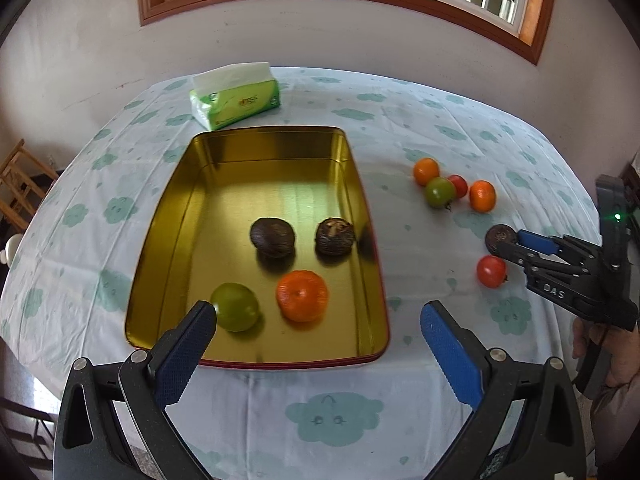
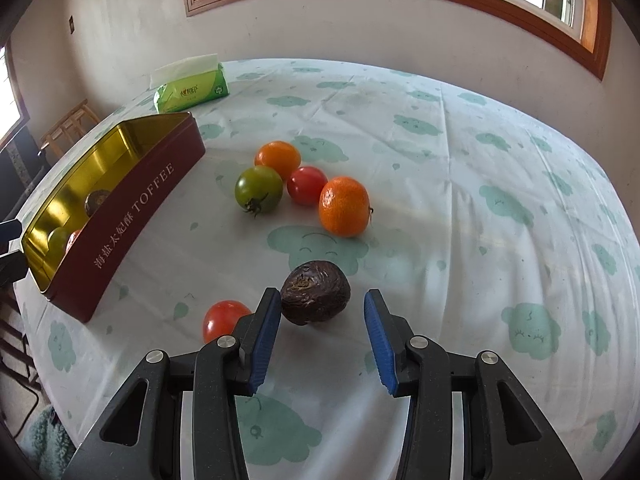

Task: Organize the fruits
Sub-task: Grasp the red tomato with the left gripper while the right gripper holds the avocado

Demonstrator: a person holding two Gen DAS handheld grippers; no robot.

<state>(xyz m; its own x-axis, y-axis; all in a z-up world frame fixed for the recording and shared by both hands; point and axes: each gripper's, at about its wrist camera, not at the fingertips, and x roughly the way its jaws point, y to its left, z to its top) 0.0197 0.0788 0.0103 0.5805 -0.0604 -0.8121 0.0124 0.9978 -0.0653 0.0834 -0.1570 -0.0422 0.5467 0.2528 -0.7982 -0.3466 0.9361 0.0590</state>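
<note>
A gold-lined tin [image 1: 168,216] with dark red walls [image 2: 132,216] holds two dark passion fruits [image 1: 273,237], a tangerine [image 1: 302,295] and a green tomato [image 1: 235,306]. My left gripper [image 1: 318,320] is open and empty over the tin's near edge. My right gripper [image 2: 320,308] is open around a dark wrinkled passion fruit [image 2: 316,293] on the cloth; its left finger touches or nearly touches the fruit. A red tomato [image 2: 222,319] lies just left of it. Beyond lie two tangerines [image 2: 344,212], a green tomato [image 2: 258,189] and a red tomato [image 2: 306,185].
A green tissue pack [image 1: 236,98] stands behind the tin. The round table carries a white cloth with teal cloud prints [image 2: 480,152]. A wooden chair [image 1: 20,184] stands off the left edge. Wall and window lie behind.
</note>
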